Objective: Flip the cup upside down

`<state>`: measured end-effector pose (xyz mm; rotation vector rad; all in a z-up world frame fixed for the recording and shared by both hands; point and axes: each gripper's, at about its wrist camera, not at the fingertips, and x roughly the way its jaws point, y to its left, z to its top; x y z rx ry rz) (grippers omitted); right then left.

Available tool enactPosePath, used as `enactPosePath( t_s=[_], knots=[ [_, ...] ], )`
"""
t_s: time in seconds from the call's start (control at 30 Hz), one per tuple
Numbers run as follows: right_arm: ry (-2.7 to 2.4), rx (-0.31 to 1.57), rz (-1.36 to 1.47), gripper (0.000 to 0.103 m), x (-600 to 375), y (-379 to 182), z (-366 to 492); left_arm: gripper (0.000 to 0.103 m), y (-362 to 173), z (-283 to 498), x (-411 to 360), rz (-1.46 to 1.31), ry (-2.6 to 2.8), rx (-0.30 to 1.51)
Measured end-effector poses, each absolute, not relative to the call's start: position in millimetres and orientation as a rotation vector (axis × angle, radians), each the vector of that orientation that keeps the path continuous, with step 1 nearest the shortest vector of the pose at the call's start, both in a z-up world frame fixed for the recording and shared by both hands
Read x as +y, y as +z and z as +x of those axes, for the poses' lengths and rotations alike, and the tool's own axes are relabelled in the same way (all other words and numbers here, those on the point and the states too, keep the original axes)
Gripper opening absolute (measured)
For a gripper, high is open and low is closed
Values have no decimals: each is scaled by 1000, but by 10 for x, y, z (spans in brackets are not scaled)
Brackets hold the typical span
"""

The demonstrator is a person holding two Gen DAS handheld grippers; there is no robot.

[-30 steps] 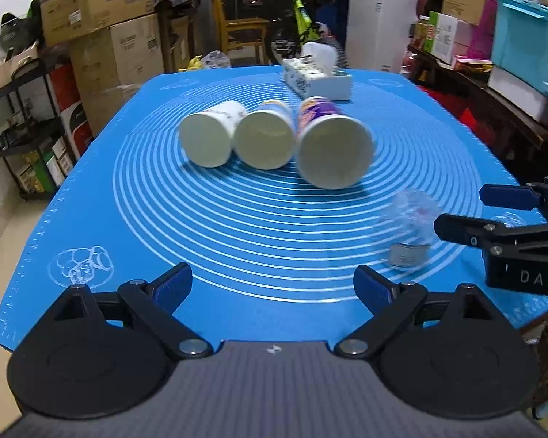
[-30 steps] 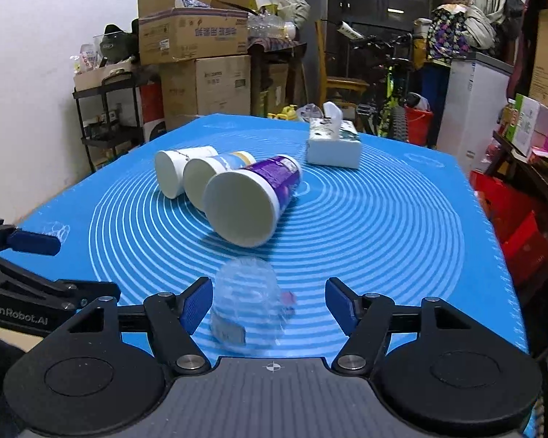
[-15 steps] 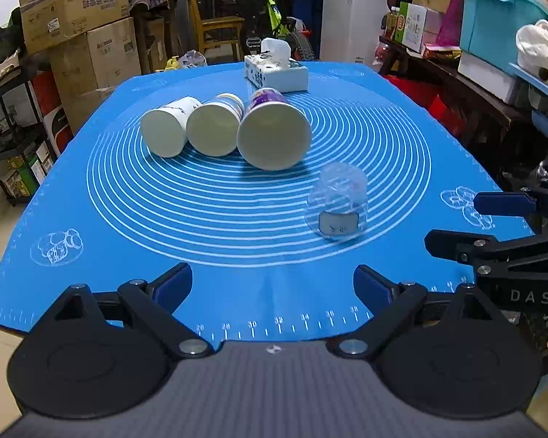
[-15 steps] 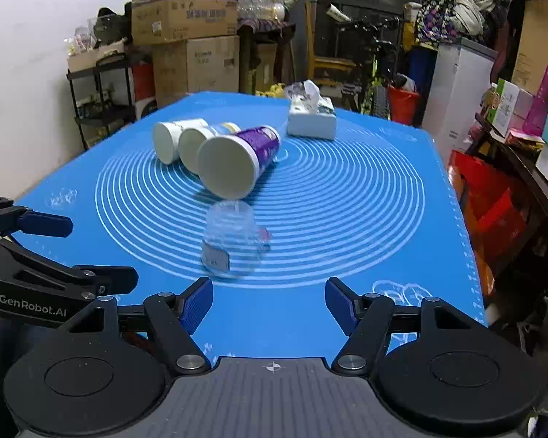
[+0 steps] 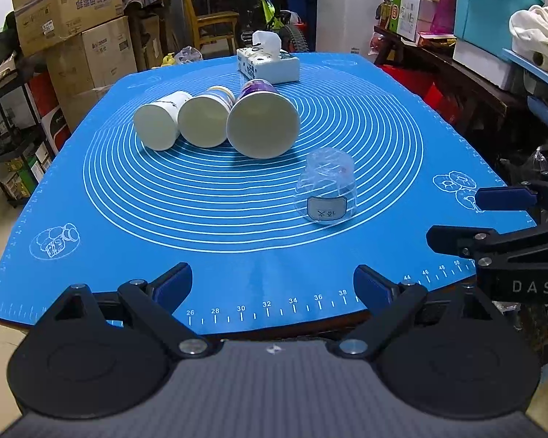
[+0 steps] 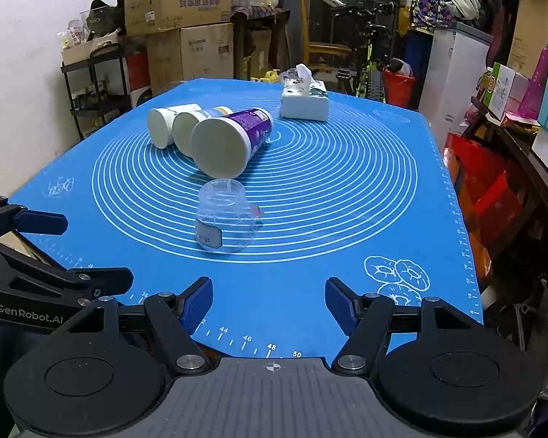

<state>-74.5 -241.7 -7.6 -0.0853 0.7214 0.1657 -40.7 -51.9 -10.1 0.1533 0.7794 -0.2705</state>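
A clear plastic cup [image 5: 327,188] with a small label stands mouth down on the blue mat [image 5: 215,241]; it also shows in the right wrist view [image 6: 225,221]. My left gripper [image 5: 272,286] is open and empty at the mat's near edge, well short of the cup. My right gripper [image 6: 268,304] is open and empty, also back at the near edge, with the cup ahead and slightly left. The right gripper shows in the left wrist view [image 5: 486,219] to the right of the cup. The left gripper shows in the right wrist view [image 6: 73,252] at far left.
Three paper cups lie on their sides in a row behind the clear cup: a white one [image 5: 160,124], a middle one [image 5: 205,118] and a purple one [image 5: 262,124]. A tissue box [image 5: 268,64] stands at the mat's far side. Boxes and shelves surround the table.
Both grippers have drawn back toward the near edge. The right gripper, which had the clear cup between its open fingers, is now well clear of it; the cup stands mouth down.
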Motion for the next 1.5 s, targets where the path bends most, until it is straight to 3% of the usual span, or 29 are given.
enactPosePath(
  t_s=[1.5],
  knots=[
    [166,746,-84,74,-2420,-153,-750,94,-148,-416,-510,164,-267,787]
  ],
)
